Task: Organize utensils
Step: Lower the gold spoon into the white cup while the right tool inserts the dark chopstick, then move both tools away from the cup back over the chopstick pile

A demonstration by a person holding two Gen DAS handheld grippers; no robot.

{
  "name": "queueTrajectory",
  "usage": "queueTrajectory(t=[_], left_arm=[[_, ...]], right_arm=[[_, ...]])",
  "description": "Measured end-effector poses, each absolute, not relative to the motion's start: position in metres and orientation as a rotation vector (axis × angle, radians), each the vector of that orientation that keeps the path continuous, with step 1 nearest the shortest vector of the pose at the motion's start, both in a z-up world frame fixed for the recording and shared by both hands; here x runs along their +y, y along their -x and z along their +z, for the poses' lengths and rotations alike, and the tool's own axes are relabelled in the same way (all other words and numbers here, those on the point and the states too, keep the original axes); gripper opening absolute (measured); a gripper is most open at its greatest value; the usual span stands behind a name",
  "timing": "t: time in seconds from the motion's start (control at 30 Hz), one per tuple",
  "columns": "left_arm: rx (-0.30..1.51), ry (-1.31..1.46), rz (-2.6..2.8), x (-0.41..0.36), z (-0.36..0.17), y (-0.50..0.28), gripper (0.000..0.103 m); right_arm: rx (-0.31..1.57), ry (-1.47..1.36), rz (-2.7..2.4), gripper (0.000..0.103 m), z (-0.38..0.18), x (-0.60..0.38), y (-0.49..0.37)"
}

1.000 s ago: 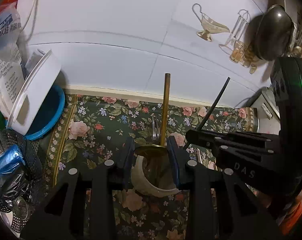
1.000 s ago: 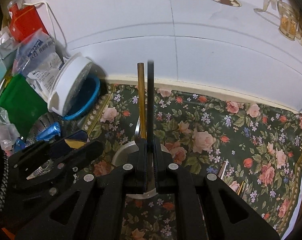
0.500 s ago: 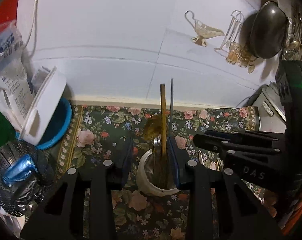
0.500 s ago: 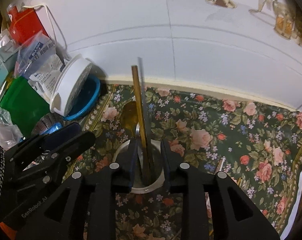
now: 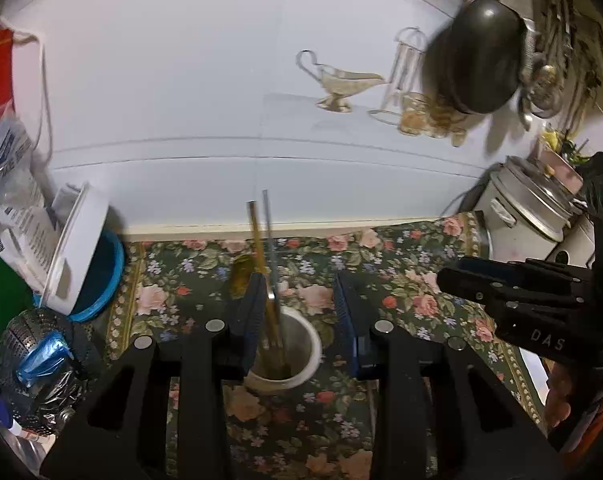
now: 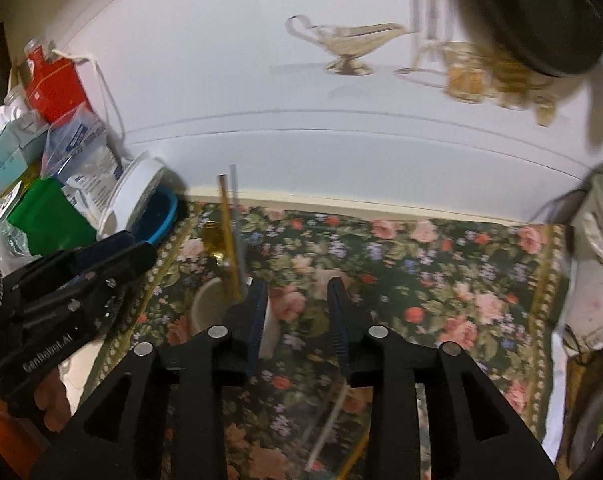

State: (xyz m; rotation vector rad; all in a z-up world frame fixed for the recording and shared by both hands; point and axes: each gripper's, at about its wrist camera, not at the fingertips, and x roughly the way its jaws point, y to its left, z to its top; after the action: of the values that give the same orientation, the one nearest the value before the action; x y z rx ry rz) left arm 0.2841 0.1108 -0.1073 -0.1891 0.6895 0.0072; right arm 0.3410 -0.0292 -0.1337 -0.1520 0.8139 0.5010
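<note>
A white cup (image 5: pixel 301 356) stands on the floral cloth (image 5: pixel 401 280) and holds a gold-handled utensil (image 5: pixel 257 236), a grey chopstick (image 5: pixel 268 232) and a gold spoon (image 5: pixel 241 276). My left gripper (image 5: pixel 299 312) is open, its jaws on either side of the cup, touching nothing. My right gripper (image 6: pixel 297 312) is open and empty, to the right of the cup (image 6: pixel 205 300). It shows in the left wrist view (image 5: pixel 521 300). More utensils (image 6: pixel 337 416) lie on the cloth below the right gripper, blurred.
A white lid in a blue bowl (image 5: pixel 81 264) leans at the left wall, with bags and a metal strainer (image 5: pixel 33 364) below it. A rice cooker (image 5: pixel 529 216) stands at the right. A dark pan (image 5: pixel 477 52) hangs on the white wall.
The right gripper opened, let the grey chopstick go into the cup and moved away to the right. The left gripper's jaws spread wider around the cup.
</note>
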Motion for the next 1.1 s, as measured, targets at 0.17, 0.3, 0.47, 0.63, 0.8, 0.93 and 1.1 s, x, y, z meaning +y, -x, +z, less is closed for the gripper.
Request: queueTrajectory(t=[0.17,0.3,0.47,0.63,0.8,0.93,1.1], left_arm=[[0.698,0.178,-0.023,0.086,-0.109,-0.285,0.041],[0.735,0.161,-0.024,0.067,-0.124,-0.289,0.044],[0.831,0.14,-0.033,0.044,-0.157,-0.294,0.044],[0.942,0.124,-0.048,0.023,-0.198,-0.297,0.044],[1.05,0.117,-0.049,0.01,-0.241,-0.298,0.044],[1.103,0.113,-0.063,0.002,-0.263,-0.295,0.044],[1.12,0.116,-0.082,-0.005,-0.272,-0.293,0.044]], right_arm=[[0.824,0.145,0.426,0.031,-0.135,-0.068,-0.337],[0.864,0.13,0.357,0.033,-0.15,-0.102,-0.336],[0.992,0.073,0.286,0.034,-0.195,-0.145,-0.344],[1.142,0.013,0.263,0.034,-0.248,-0.167,-0.349],[1.229,0.016,0.284,0.034,-0.285,-0.161,-0.347],[1.24,0.066,0.3,0.034,-0.303,-0.15,-0.348],[1.215,0.136,0.29,0.031,-0.312,-0.14,-0.347]])
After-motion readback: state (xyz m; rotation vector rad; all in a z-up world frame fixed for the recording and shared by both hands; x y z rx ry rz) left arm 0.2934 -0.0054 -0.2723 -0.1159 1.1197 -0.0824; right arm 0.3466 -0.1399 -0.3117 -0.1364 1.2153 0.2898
